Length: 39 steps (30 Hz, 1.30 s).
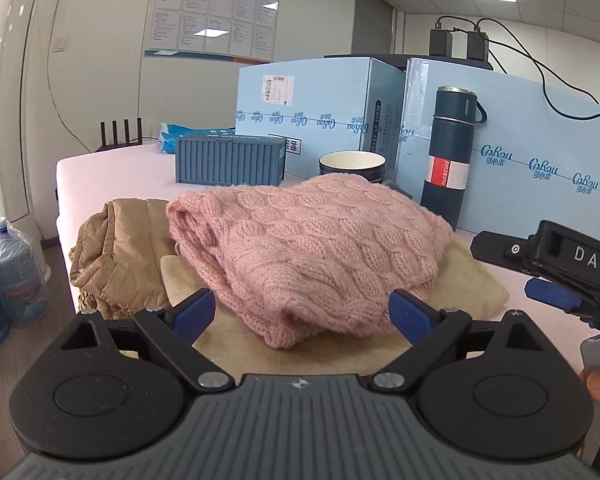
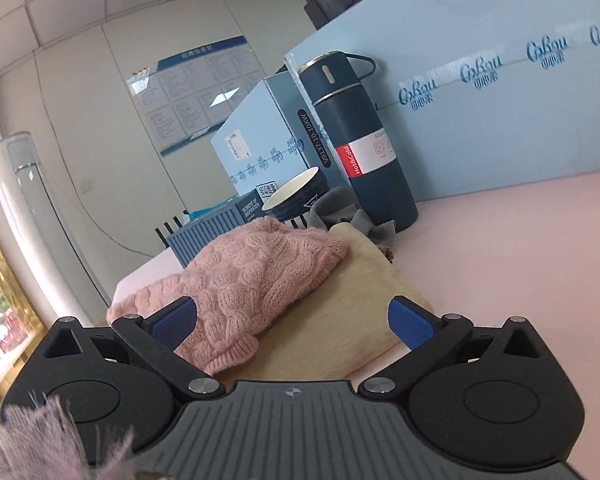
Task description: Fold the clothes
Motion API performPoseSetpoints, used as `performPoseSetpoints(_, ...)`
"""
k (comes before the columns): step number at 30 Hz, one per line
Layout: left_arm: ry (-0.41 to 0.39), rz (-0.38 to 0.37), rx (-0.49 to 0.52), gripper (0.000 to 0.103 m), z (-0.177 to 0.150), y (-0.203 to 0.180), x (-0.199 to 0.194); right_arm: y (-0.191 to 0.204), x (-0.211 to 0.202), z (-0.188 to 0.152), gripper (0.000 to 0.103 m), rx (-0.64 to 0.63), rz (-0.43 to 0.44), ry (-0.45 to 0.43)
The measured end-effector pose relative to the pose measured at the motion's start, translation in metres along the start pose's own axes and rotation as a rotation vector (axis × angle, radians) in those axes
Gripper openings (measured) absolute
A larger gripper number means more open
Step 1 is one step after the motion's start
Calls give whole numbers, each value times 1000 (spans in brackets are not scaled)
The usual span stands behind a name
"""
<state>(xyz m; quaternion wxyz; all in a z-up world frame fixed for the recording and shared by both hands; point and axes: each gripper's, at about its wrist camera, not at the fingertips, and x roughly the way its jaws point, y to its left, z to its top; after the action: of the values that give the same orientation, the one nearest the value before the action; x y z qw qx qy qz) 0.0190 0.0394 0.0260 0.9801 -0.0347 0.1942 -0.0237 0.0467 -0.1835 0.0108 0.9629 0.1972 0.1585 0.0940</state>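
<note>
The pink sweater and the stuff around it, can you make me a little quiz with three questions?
1. True or false: the pink cable-knit sweater lies folded on top of a beige cloth.
2. Which stands nearest the tall dark blue thermos flask? A) the white-lined dark blue mug B) the tan puffy jacket C) the clear water jug on the floor
3. Fill in: the fingers of the left gripper and the right gripper are both ____.

Key: 1 true; 2 A; 3 open, holding nothing.
</note>
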Motion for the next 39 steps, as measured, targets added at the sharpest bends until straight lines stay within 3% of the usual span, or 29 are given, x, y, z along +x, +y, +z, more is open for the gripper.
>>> performPoseSetpoints(7, -15, 104, 16, 93, -14, -20, -6, 27, 9, -3, 103, -234, -96, 112)
performPoseSetpoints(16, -19, 185, 48, 94, -19, -29, -7, 16, 12, -3, 103, -226, -145, 137)
performPoseSetpoints(22, 7, 202, 48, 94, -19, -30, -3, 18, 14, -3, 103, -342, -247, 138)
performPoseSetpoints(39, 28, 194, 25, 94, -25, -26, 0, 13, 23, -8, 103, -338, -256, 193)
